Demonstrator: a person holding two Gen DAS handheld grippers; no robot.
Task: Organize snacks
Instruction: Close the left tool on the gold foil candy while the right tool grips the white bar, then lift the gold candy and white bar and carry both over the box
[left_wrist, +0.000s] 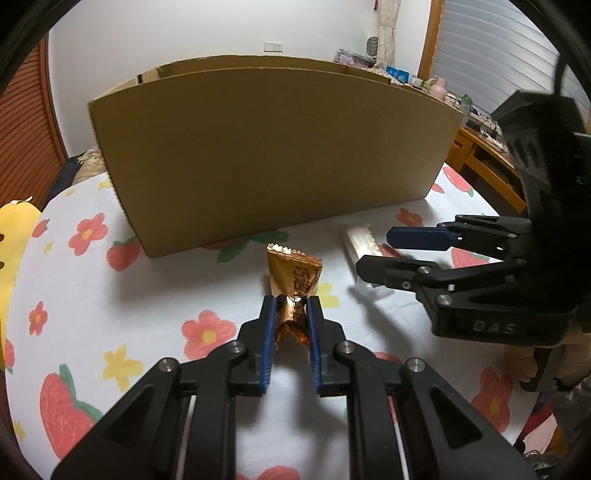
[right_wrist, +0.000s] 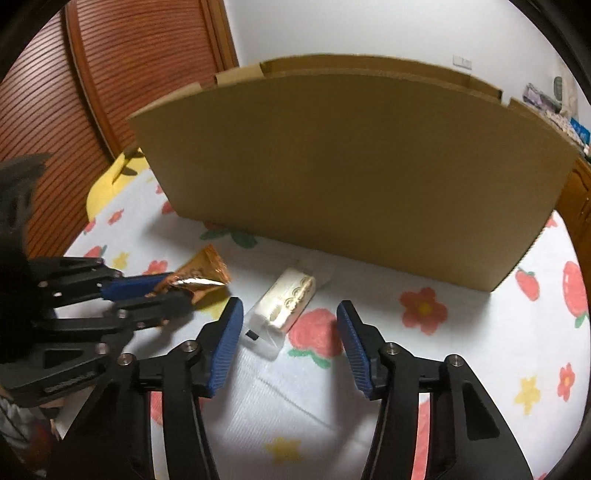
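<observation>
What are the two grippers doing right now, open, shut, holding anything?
Left gripper: shut on the gold snack packet.
Right gripper: jaws open, holding nothing; the white snack pack lies ahead.

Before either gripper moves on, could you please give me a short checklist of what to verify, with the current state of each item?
1. Left gripper clamped on the gold snack packet: ok, its blue pads pinch the packet's crumpled near end.
2. Right gripper lined up with the white wrapped snack: ok, the snack lies ahead between the fingers.
3. Right gripper gripping the white snack: not ok, pads stand clear of it.
4. Cardboard box open on top: ok, flaps upright.
5. Room inside the box: cannot tell, the front wall hides the interior.
</observation>
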